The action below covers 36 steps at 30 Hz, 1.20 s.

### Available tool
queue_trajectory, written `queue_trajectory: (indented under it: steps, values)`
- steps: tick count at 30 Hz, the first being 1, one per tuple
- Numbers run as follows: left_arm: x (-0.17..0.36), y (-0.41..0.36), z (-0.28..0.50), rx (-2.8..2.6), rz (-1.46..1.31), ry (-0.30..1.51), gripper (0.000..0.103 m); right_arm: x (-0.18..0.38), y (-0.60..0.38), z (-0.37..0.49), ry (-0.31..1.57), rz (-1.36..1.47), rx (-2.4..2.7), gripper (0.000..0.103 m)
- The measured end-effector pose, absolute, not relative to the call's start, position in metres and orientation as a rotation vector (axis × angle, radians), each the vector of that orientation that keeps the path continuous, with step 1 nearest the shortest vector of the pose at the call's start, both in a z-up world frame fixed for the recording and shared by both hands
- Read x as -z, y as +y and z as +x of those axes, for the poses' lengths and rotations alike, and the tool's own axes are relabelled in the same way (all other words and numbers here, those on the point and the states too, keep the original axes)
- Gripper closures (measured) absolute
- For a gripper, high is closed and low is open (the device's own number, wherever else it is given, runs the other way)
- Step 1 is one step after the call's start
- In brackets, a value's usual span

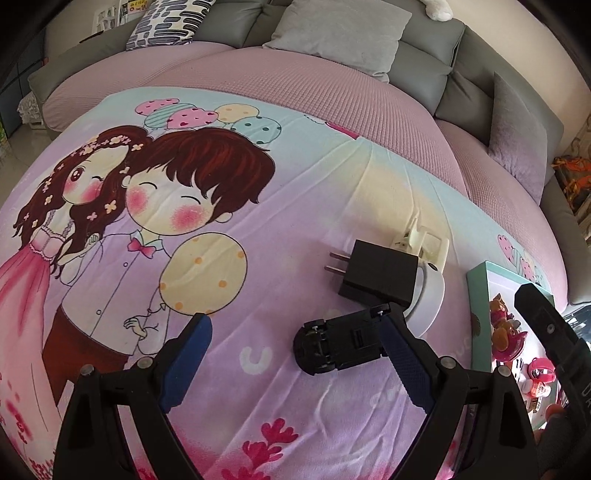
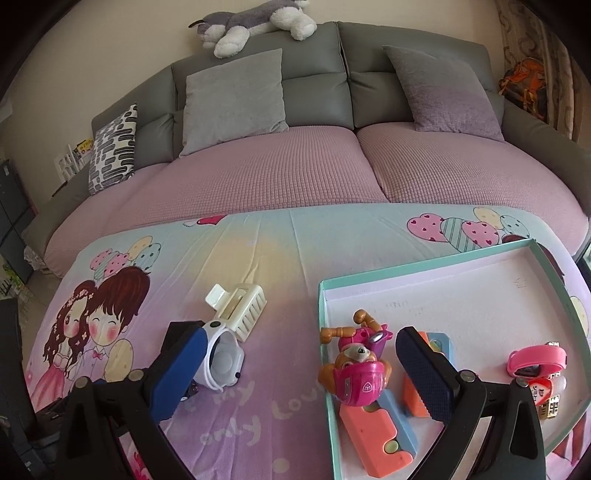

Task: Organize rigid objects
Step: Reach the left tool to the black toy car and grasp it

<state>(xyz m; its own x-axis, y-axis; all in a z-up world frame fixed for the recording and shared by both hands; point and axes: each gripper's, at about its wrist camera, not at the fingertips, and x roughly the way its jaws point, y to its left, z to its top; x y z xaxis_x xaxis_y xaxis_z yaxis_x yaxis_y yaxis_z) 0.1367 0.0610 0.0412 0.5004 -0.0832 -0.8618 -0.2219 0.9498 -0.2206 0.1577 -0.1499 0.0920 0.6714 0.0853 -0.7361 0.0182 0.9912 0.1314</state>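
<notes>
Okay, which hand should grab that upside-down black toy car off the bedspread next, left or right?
Probably left. The left gripper is open with the black toy car lying right at its fingertips. The right gripper hangs open over the teal tray's near edge instead.

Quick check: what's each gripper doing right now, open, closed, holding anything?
Left gripper: open, empty, over the black toy car.
Right gripper: open, empty, straddling the tray's near-left edge.

Grey sofa (image 2: 314, 92), grey cushions (image 2: 232, 99), plush dog (image 2: 255, 26) on top — cartoon-print sheet (image 2: 258, 258).
</notes>
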Motion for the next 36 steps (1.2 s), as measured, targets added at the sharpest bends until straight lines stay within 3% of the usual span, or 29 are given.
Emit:
queue_trajectory:
  steps: [18,36]
  values:
    - [-0.019,0.032,0.152,-0.008,-0.33,1.098,0.01,-0.085,-0.155,0.159,0.871,0.146,-0.037,0.0]
    - [-0.015,0.062,0.136,-0.1,-0.313,1.108,0.01,-0.086,-0.126,0.158,0.842,0.082,-0.111,0.0]
